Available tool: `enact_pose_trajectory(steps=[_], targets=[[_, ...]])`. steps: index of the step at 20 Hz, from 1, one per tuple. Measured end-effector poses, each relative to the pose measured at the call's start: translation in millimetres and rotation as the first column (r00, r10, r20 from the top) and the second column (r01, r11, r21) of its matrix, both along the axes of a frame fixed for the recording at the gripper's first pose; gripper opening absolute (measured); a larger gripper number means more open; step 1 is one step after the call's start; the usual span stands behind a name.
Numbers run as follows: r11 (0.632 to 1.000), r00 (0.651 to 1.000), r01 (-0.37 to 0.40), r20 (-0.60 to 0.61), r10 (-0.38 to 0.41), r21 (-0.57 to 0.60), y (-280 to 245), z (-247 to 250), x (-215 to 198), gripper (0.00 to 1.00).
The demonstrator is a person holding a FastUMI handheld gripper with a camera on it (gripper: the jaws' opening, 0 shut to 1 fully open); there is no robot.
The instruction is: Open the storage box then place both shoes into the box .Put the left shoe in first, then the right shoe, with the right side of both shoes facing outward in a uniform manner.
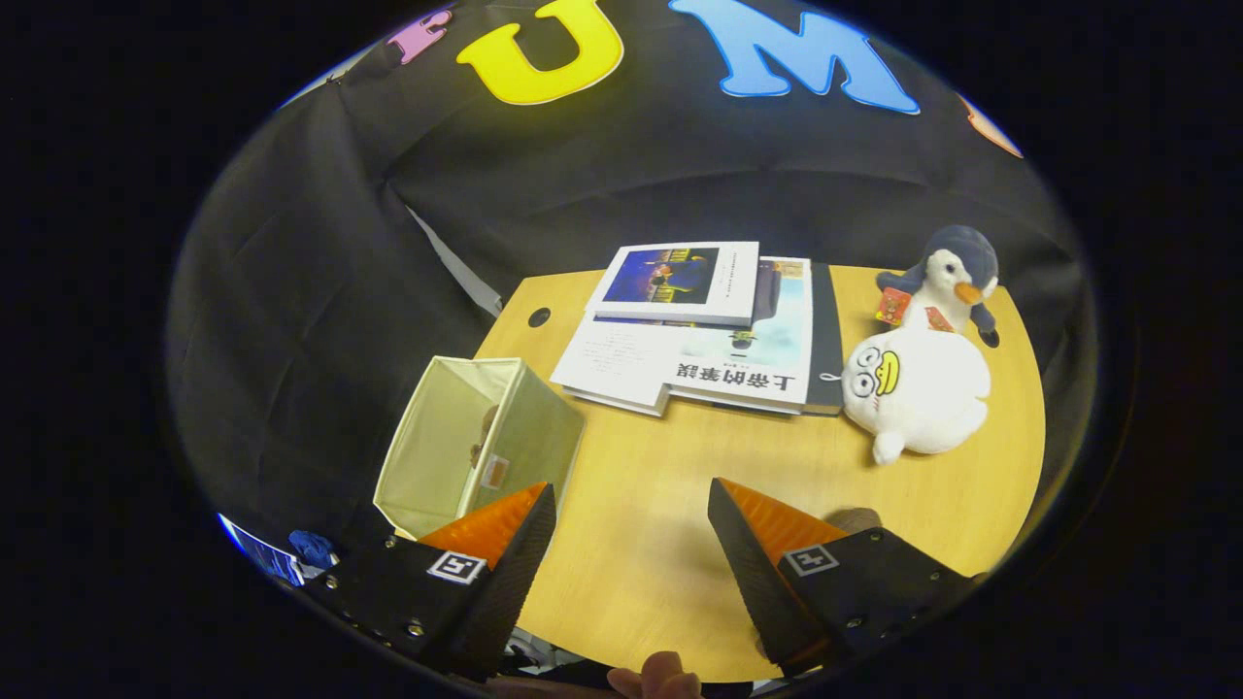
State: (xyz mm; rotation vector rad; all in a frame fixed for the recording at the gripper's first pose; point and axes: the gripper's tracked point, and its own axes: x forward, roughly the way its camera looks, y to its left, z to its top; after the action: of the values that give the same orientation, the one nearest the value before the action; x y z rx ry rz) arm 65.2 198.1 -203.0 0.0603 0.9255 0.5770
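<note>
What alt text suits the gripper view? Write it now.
The gripper hangs open over a wooden table, its fingers holding nothing. An open fabric box stands just ahead of one finger; beyond lie stacked books, a white plush duck and a plush penguin.

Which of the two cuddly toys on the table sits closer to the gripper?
The white duck plush. It lies ahead of the open gripper, while the penguin plush sits behind it, nearer the booth wall.
</note>
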Motion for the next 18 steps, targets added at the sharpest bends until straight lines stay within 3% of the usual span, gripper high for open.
enact_pose_trajectory(steps=[7,13,18], targets=[[0.995,0.997,0.070,0.028,-0.069,-0.064,-75,-27,-7,0.96],[0.989,0.989,0.148,0.002,-0.148,-0.008,-120,-42,-19,0.96],[0.980,0.981,0.191,-0.014,-0.193,-0.059,-165,-75,-31,0.96]])
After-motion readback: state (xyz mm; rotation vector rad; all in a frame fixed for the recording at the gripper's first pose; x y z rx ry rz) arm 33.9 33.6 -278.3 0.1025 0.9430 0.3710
